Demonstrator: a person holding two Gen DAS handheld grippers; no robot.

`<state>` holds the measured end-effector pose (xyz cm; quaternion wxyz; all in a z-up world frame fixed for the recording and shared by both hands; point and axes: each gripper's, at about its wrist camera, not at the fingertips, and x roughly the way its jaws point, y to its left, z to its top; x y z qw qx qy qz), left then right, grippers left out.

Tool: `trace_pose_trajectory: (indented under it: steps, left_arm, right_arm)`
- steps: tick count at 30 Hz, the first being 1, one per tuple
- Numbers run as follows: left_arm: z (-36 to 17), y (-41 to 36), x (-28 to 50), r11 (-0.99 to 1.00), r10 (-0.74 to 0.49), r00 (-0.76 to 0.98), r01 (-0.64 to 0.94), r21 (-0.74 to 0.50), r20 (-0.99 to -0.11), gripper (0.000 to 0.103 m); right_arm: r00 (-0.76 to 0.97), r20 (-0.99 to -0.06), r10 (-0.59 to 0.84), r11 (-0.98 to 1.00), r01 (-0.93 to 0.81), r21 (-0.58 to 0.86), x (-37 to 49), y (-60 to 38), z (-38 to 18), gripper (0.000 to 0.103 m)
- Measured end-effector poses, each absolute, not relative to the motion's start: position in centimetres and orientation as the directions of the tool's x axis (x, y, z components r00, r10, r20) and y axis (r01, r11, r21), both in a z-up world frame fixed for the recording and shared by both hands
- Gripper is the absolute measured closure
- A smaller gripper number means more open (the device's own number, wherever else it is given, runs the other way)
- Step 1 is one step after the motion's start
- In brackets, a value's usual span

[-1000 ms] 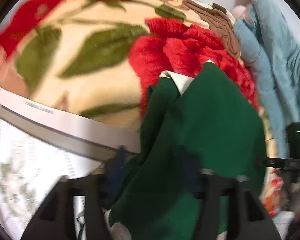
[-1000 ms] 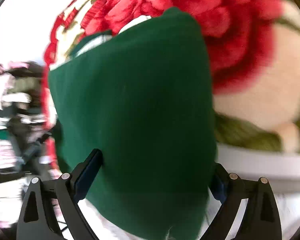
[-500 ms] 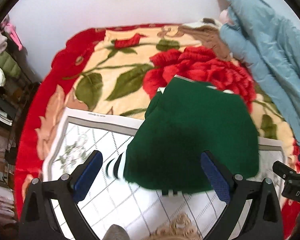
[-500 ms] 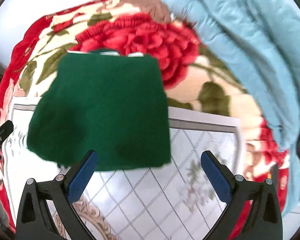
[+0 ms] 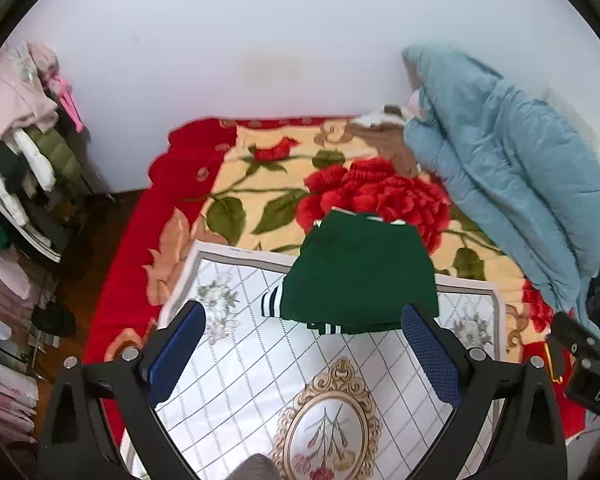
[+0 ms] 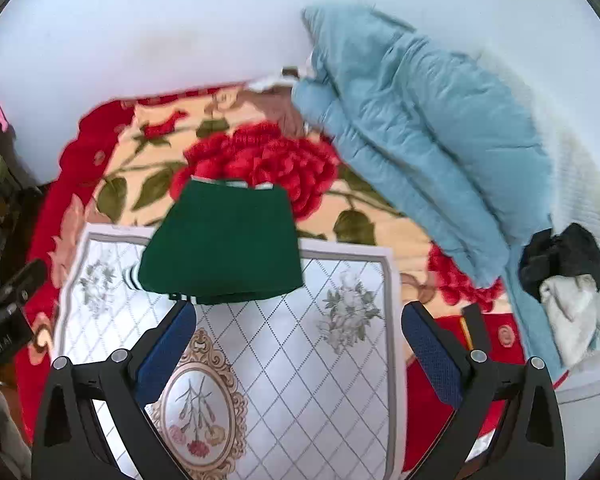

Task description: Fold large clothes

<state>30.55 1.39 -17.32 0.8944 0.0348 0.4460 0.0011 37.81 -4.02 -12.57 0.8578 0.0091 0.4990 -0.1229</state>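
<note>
Both let go: the left gripper and right gripper hang wide open and empty, pulled back from the folded dark green knit garment now lying on the bed's white quilted mat, so this fold looks finished.

The green garment hides its own folded-under layers — only striped cuffs peek out — and the clothes rack is cut off at the frame's edge.

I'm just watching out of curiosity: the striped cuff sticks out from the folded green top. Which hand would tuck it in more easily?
Probably the left. The striped cuff pokes out on the left side of the green top, close to the left hand-held gripper. The right hand-held gripper sits further right. Both are open.
</note>
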Motion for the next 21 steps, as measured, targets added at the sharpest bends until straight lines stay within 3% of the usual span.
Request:
trace_pose_trajectory:
  steps: [9, 21]
  left_arm:
    - [-8.8, 0.3, 21.4, 0.998, 0.063, 0.651, -0.029, 0.058, -0.756, 0.003]
    - [-1.9, -1.6, 14.3, 0.998, 0.064, 0.688, -0.030, 0.059, -0.723, 0.003]
  right_arm:
    - [0.575, -0.799, -0.175, 0.979, 0.187, -0.081, 27.0, -4.9, -1.6, 0.000]
    - [0.652, -0.745, -0.142, 0.988, 0.134, -0.071, 18.2, -5.7, 7.1, 0.000]
